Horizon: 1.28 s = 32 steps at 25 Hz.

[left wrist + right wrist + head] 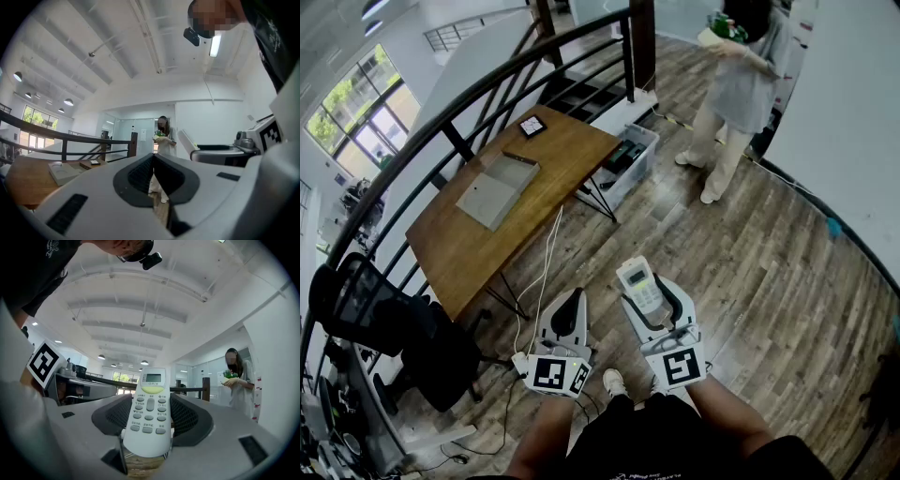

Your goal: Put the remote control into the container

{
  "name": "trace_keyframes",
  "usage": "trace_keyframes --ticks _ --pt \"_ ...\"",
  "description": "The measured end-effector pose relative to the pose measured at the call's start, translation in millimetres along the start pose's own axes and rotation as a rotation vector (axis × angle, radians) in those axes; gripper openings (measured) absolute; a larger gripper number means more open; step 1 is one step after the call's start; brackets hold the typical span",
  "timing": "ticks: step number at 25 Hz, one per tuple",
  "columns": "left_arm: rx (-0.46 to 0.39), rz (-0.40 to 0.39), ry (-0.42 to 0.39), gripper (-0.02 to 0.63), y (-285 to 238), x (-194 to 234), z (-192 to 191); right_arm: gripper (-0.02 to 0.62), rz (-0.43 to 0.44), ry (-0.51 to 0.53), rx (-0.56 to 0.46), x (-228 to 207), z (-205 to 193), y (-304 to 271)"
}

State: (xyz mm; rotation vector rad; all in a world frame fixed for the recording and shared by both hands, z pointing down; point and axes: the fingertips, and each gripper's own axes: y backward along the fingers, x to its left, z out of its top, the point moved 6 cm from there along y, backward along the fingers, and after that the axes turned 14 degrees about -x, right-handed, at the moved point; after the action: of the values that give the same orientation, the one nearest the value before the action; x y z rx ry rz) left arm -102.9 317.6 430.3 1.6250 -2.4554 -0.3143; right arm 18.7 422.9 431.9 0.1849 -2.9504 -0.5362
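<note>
A white remote control point(638, 284) with a small screen and grey buttons stands between the jaws of my right gripper point(652, 298), held in the air above the wooden floor. In the right gripper view the remote control point(149, 411) fills the gap and both dark pads point(187, 416) press its sides. My left gripper point(570, 311) hangs beside it on the left, its jaws together with nothing between them point(153, 174). A clear plastic container point(630, 161) sits on the floor by the table's far end, with dark items inside.
A wooden table point(478, 253) stands ahead on the left, with a flat grey box point(497, 190) and a small device point(532, 126) on it. A curved black railing point(441, 117) runs behind it. An office chair point(384, 328) is at the left. A person point(736, 84) stands ahead on the right.
</note>
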Motion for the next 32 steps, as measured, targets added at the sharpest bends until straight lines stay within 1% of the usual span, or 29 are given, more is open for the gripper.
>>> trace_keyframes --ticks 3,12,19,23,28,32 --pt "-0.005 -0.003 -0.011 0.008 1 0 3 0.265 0.0 -0.011 -0.005 5 6 0" --pt "-0.015 0.023 -0.039 0.008 13 7 14 0.265 0.019 -0.048 -0.068 20 22 -6" --pt "-0.016 0.031 -0.065 0.008 20 12 17 0.265 0.016 -0.096 -0.077 21 27 -11" --pt "-0.026 0.037 -0.057 0.008 24 18 21 0.265 0.024 -0.102 -0.086 26 31 -19" --pt "-0.028 0.013 -0.054 0.008 28 19 27 0.265 0.033 -0.097 -0.067 32 32 -26" --pt "-0.028 -0.009 -0.044 0.008 29 26 28 0.265 0.034 -0.078 -0.076 38 31 -38"
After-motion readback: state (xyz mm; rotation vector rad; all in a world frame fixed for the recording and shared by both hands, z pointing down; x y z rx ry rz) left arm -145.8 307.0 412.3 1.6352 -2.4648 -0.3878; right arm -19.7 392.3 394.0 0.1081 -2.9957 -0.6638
